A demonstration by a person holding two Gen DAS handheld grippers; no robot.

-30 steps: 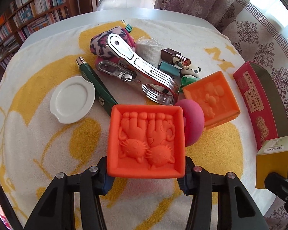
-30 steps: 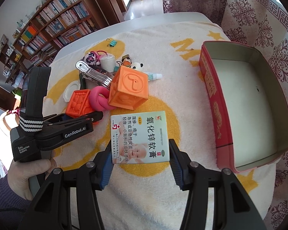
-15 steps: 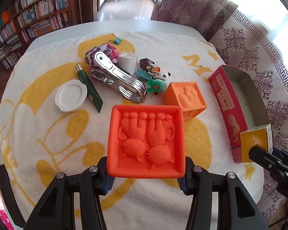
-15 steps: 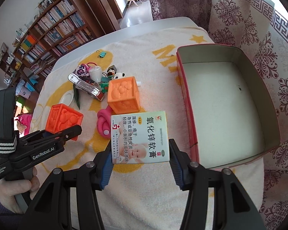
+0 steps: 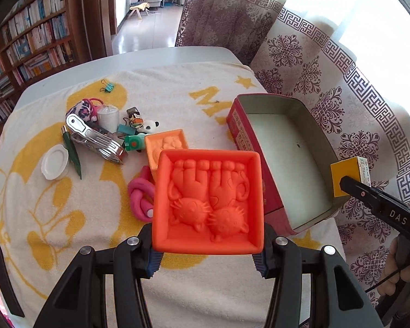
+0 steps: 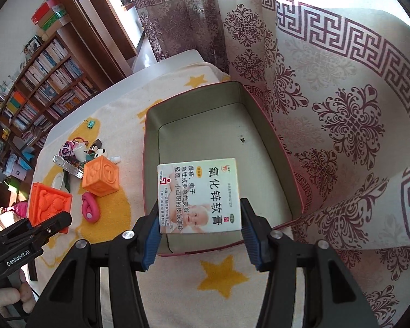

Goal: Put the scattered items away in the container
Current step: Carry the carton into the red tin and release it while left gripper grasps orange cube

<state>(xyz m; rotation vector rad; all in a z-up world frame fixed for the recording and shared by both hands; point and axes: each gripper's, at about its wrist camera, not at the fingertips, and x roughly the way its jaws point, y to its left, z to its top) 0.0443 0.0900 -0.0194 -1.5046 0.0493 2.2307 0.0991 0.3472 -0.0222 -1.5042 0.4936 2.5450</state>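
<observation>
My left gripper [image 5: 207, 257] is shut on an orange soft block [image 5: 207, 202] with two cat faces, held above the towel just left of the red tin [image 5: 262, 147]. The block also shows in the right wrist view [image 6: 47, 205]. My right gripper [image 6: 201, 235] is shut on a white ointment box [image 6: 201, 195], held over the near end of the open, empty tin [image 6: 259, 125]. In the left wrist view the box [image 5: 347, 177] shows its yellow end over the tin's right rim.
On the yellow-and-white towel lie a second orange block [image 5: 165, 147], a pink knotted ring [image 5: 140, 196], a metal clip tool [image 5: 95, 139], a white dish [image 5: 54, 161], a green pen [image 5: 72, 153] and several small trinkets [image 5: 135, 128]. A curtain [image 6: 328, 82] hangs right of the tin.
Both grippers rose and moved right toward the tin. The ointment box went from over the towel to over the tin's near end. The orange block left the pile.
</observation>
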